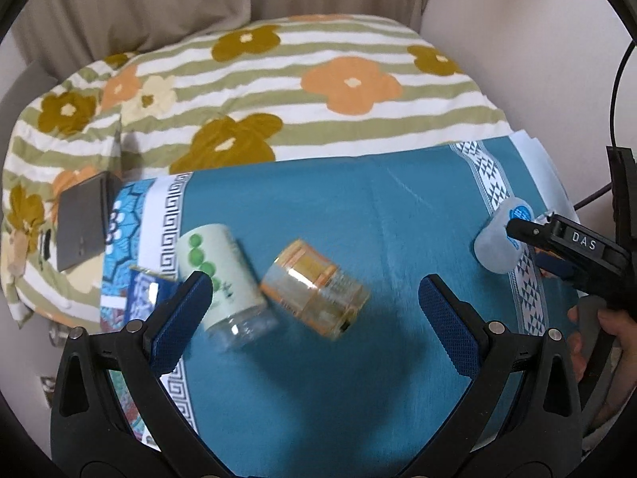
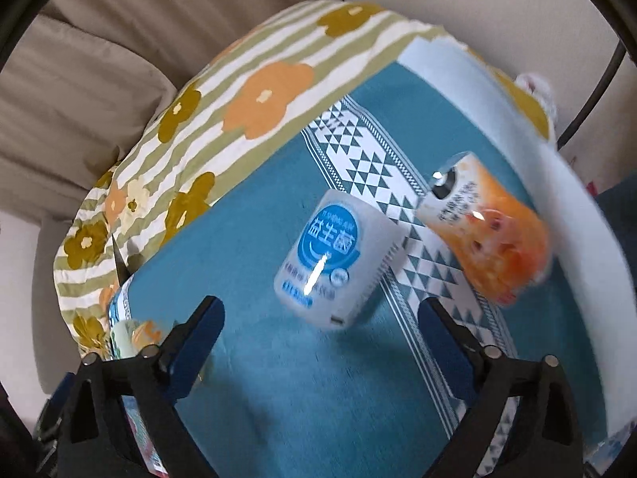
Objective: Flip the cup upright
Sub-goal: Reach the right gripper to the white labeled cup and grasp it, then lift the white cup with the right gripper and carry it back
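Note:
In the left wrist view an orange-banded clear cup [image 1: 314, 288] lies on its side on the teal cloth [image 1: 358, 207], between my open left gripper's [image 1: 314, 310] fingers and a little ahead of them. A green-dotted cup [image 1: 221, 279] lies on its side beside it, touching the left finger's tip. In the right wrist view a grey-white cup with a blue label [image 2: 338, 263] lies on its side ahead of my open right gripper [image 2: 322, 326]. An orange cup [image 2: 489, 231] lies on its side to its right. The right gripper also shows in the left wrist view [image 1: 517, 235], close to the grey-white cup [image 1: 497, 243].
A flowered striped quilt [image 1: 278, 79] lies behind the teal cloth. A dark phone-like slab [image 1: 83, 223] rests at the left. A blue packet [image 1: 147, 294] sits by the left finger. A white sheet edge [image 2: 557, 183] borders the cloth on the right.

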